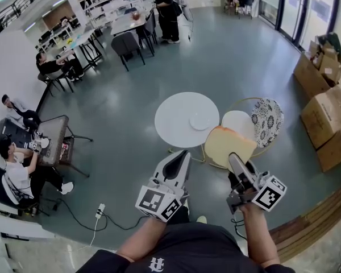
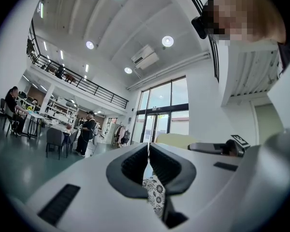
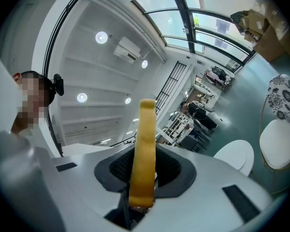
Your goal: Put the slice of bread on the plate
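- Nearest, low at 5 o'clock in the head view: the right gripper (image 1: 236,162). Its jaws are partway closed and clamped on the near edge of the slice of bread (image 1: 228,145).
- The slice juts out ahead of the jaws, with its broad tan face turned up to the head camera. In the right gripper view it stands edge-on between the jaws, crust toward the lens.
- The slice is in the air, not on the plate (image 1: 200,121). The plate is small and white and lies near it at 11 o'clock, apart from it.
- The plate sits on a round white table (image 1: 171,114), toward the table's 3 o'clock edge.
- Left gripper (image 1: 183,156), at 9 o'clock from the right one: jaws closed together, nothing held.
- Gold-framed chair (image 1: 240,121) with a white seat, partly covered by the slice. A flowered cushion (image 1: 267,121) is at its back, at 2 o'clock from the slice.
- Cardboard boxes (image 1: 328,115) at 3 o'clock on the grey-green floor (image 1: 119,112).
- Seated people (image 1: 14,172) at 8 o'clock, well apart.
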Demonstrator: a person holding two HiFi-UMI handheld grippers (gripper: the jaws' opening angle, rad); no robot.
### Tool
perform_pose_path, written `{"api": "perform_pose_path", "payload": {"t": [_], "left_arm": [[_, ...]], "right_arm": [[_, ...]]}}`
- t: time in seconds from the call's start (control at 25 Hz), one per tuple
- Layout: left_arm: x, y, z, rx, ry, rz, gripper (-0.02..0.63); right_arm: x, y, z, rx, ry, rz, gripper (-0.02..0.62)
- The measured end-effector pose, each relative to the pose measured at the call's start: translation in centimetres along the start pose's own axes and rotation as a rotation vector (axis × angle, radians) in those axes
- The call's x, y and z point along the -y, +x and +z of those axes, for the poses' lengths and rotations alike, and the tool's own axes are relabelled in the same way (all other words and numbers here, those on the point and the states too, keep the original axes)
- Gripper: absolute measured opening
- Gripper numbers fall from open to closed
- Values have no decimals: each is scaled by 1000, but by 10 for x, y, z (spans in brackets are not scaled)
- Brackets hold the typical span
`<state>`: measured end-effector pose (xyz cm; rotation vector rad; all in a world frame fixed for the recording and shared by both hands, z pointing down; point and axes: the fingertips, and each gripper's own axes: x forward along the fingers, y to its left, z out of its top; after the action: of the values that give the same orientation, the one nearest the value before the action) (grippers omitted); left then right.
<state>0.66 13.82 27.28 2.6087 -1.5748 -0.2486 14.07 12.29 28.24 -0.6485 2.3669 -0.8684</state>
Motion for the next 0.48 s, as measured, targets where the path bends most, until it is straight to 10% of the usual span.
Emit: {"api": "perform_pose_path", "payload": {"t": [0.48], "left_arm": [[-68, 58, -15, 2, 2, -15, 17]], "right_arm": [[58, 56, 7, -4, -14, -67, 94]]}}
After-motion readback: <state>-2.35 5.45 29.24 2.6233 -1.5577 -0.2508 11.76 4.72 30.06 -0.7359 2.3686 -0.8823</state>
